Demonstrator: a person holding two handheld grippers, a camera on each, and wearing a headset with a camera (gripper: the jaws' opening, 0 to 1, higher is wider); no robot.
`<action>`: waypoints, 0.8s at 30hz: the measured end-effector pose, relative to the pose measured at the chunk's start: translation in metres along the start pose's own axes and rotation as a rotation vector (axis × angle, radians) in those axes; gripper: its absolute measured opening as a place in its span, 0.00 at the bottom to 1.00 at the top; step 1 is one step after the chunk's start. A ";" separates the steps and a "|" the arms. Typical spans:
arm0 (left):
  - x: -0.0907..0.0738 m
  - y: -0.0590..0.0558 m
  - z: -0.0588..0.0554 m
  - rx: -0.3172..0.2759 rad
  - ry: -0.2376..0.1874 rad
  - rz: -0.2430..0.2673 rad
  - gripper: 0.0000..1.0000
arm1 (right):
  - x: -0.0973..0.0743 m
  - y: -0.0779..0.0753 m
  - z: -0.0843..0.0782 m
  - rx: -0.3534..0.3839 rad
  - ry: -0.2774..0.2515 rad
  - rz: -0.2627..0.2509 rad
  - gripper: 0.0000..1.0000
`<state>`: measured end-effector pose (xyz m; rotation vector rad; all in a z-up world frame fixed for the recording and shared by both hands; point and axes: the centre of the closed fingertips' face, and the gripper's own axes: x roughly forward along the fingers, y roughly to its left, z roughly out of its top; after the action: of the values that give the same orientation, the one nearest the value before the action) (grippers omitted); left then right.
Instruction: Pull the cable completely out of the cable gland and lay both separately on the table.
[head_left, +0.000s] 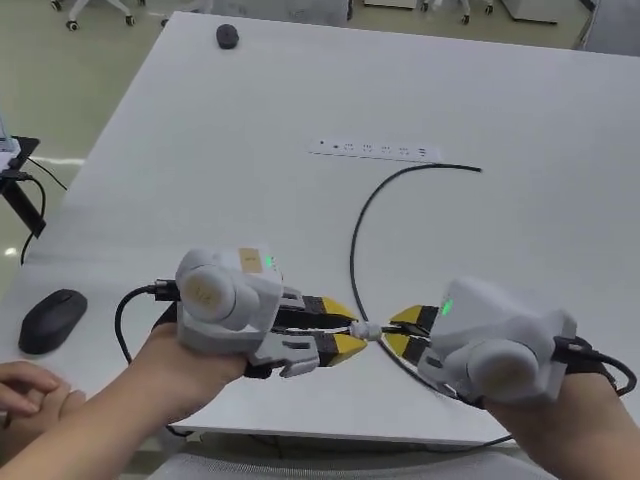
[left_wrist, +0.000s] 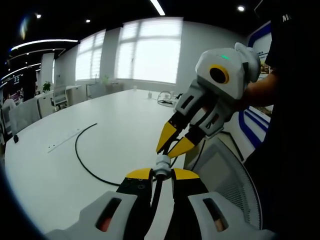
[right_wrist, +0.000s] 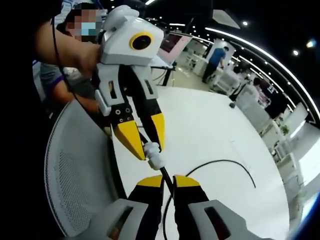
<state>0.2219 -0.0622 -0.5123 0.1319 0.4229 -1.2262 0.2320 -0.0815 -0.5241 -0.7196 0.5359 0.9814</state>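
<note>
Both grippers have big round white shells. The left gripper (head_left: 345, 330) has a tan circle on its side, a small yellow sticker and a tiny green light on top. Black bars stick out at the front and end in pointy yellow tips. A black wire (head_left: 125, 315) loops out of its back. The right gripper (head_left: 405, 332) looks much the same: white shell, tan circle, green light, yellow tips and a thin wire (head_left: 612, 368) at the back. In the left gripper view its own jaws sit on grey blocks with little red-brown slots. The person wears a dark top (left_wrist: 295, 125).
</note>
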 end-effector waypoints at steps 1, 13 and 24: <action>0.000 0.001 0.000 0.000 0.000 0.000 0.15 | 0.000 -0.001 -0.001 0.008 0.000 -0.003 0.02; -0.003 0.005 0.006 0.003 -0.016 0.014 0.15 | -0.007 -0.018 -0.015 0.254 -0.047 -0.027 0.02; -0.003 0.007 0.004 0.000 -0.006 0.013 0.15 | -0.007 -0.032 -0.042 0.437 -0.069 -0.052 0.02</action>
<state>0.2288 -0.0584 -0.5087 0.1310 0.4166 -1.2132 0.2532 -0.1284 -0.5369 -0.3061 0.6415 0.8000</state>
